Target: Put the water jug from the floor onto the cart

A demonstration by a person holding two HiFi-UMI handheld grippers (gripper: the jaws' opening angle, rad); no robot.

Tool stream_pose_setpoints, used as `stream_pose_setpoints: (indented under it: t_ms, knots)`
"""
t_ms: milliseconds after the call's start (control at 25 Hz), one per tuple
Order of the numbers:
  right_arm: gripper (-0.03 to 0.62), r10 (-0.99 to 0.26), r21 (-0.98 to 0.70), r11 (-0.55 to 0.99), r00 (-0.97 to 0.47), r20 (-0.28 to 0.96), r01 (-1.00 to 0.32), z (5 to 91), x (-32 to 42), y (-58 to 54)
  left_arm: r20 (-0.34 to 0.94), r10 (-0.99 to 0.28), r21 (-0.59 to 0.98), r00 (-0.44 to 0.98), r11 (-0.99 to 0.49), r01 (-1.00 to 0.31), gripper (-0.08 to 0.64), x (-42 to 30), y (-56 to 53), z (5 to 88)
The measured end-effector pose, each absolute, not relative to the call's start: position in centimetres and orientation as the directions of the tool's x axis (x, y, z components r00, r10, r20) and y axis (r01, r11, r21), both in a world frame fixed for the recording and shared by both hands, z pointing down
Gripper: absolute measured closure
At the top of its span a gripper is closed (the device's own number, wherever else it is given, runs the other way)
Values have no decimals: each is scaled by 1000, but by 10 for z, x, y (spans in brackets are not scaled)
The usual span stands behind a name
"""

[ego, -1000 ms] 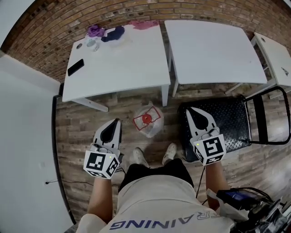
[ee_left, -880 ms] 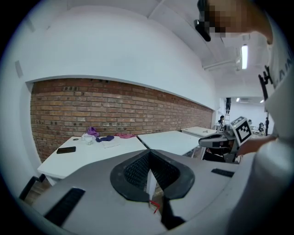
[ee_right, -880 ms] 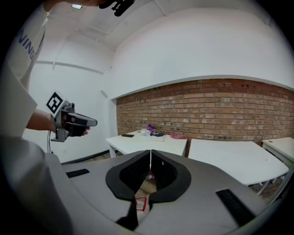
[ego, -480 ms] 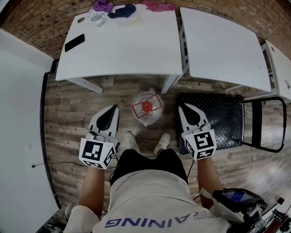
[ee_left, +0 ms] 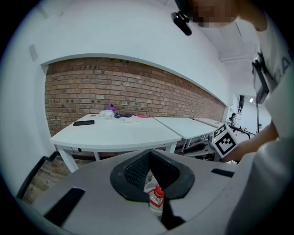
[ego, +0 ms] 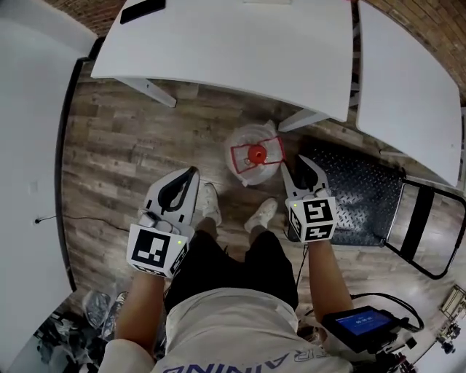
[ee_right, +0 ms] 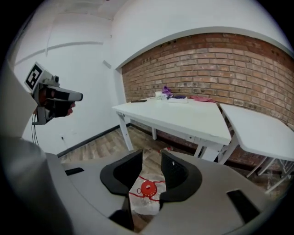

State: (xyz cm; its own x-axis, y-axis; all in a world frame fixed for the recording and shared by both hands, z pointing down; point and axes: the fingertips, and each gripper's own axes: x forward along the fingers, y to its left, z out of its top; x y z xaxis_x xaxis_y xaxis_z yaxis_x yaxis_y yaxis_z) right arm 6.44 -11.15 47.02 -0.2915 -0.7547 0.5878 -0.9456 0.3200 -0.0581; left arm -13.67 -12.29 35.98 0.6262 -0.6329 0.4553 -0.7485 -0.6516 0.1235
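The water jug (ego: 255,154) is clear plastic with a red cap and red handle. It stands on the wooden floor by a table leg, just left of the black cart (ego: 357,191). My right gripper (ego: 301,162) hovers close to the jug's right side. Its jaws are opening with nothing between them, and the jug (ee_right: 144,195) shows on the floor beyond the gap. My left gripper (ego: 193,173) is shut and empty, some way left of the jug. Past its closed tips (ee_left: 149,152) the jug (ee_left: 156,197) is partly visible.
Two white tables (ego: 240,44) (ego: 415,80) stand above the jug, with a dark phone (ego: 142,9) on the left one. The cart's black handle frame (ego: 426,226) lies to the right. The person's shoes (ego: 211,204) are just in front of the jug. A white wall runs along the left.
Both grippers have sunk towards the floor and come nearer the jug. The right gripper's jaws, shut before, have parted. The head view has tipped down and closer.
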Motion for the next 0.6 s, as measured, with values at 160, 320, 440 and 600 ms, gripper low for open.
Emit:
stream_pose_setpoints:
  t_ms: [160, 320, 440, 600]
  knots:
    - [464, -723, -87, 336, -317, 614, -938, 510, 57, -119, 468, -634, 130, 616, -640, -757, 558, -141, -127, 375]
    - [421, -683, -120, 357, -347, 642, -926, 554, 49, -126, 494, -634, 115, 594, -630, -768, 558, -147, -128, 393]
    - [373, -654, -125, 380, -362, 664, -916, 574, 41, -130, 527, -629, 121, 572, -611, -783, 558, -153, -120, 400]
    - [324, -616, -117, 425, -382, 689, -897, 608, 33, -133, 549, -627, 158, 553, -571, -806, 558, -161, -113, 425]
